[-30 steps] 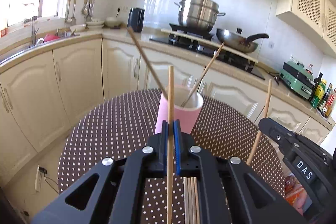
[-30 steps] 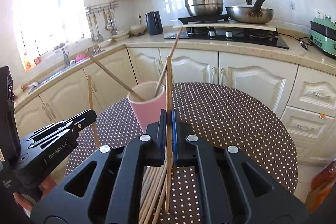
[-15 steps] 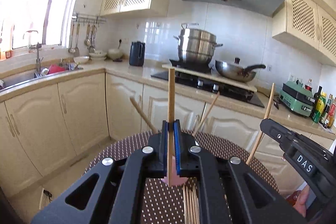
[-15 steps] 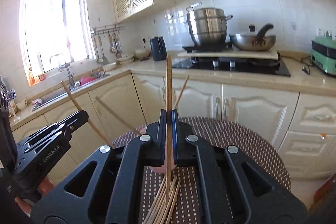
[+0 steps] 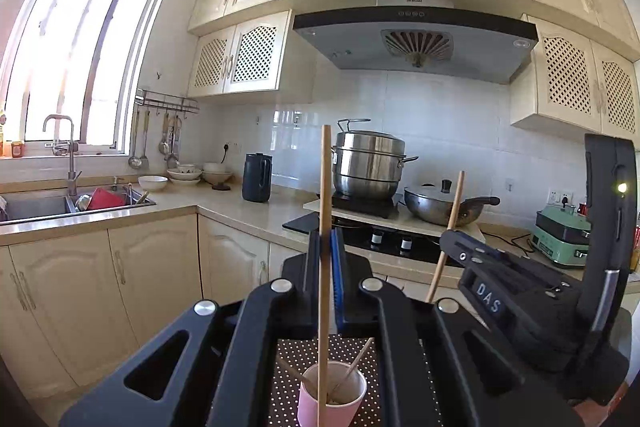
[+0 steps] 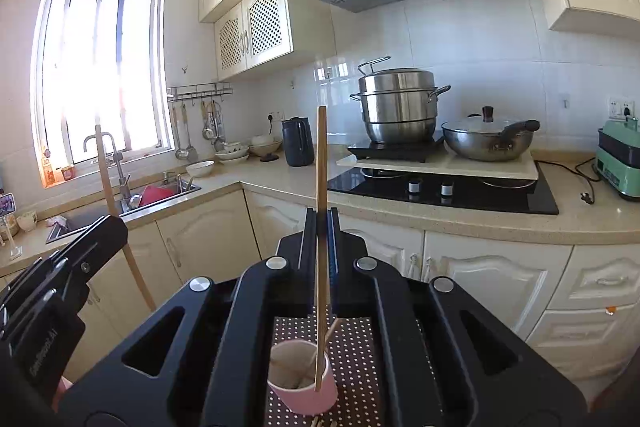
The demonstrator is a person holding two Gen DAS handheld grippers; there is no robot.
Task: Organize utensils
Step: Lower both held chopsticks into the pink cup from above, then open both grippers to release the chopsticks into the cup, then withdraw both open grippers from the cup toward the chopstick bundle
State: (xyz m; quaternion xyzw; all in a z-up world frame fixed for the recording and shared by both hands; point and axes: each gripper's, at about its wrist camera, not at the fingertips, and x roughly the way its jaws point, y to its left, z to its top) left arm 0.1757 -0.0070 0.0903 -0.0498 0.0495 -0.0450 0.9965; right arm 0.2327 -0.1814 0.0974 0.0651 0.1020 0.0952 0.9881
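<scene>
My left gripper (image 5: 325, 239) is shut on a wooden chopstick (image 5: 325, 187) that stands upright, its lower end hanging over a pink cup (image 5: 332, 397). The cup sits on the brown dotted table (image 5: 360, 351) and holds two leaning chopsticks. My right gripper (image 6: 321, 217) is shut on a second upright chopstick (image 6: 321, 163), whose lower end hangs at the rim of the pink cup (image 6: 302, 383). In the left wrist view the right gripper (image 5: 450, 237) shows at right with its chopstick (image 5: 454, 207). In the right wrist view the left gripper (image 6: 112, 223) shows at left with its chopstick (image 6: 105, 171).
Beyond the table runs a kitchen counter (image 6: 440, 219) with a hob, a steel pot (image 6: 400, 105), a pan (image 6: 486, 141) and a dark kettle (image 5: 257, 177). A sink (image 5: 60, 205) lies under the window. Loose chopstick tips (image 6: 318, 422) lie on the table before the cup.
Both grippers have risen with their chopsticks and tilted up towards level. The cup has dropped from mid-frame to the bottom of both views, seen between the gripper arms.
</scene>
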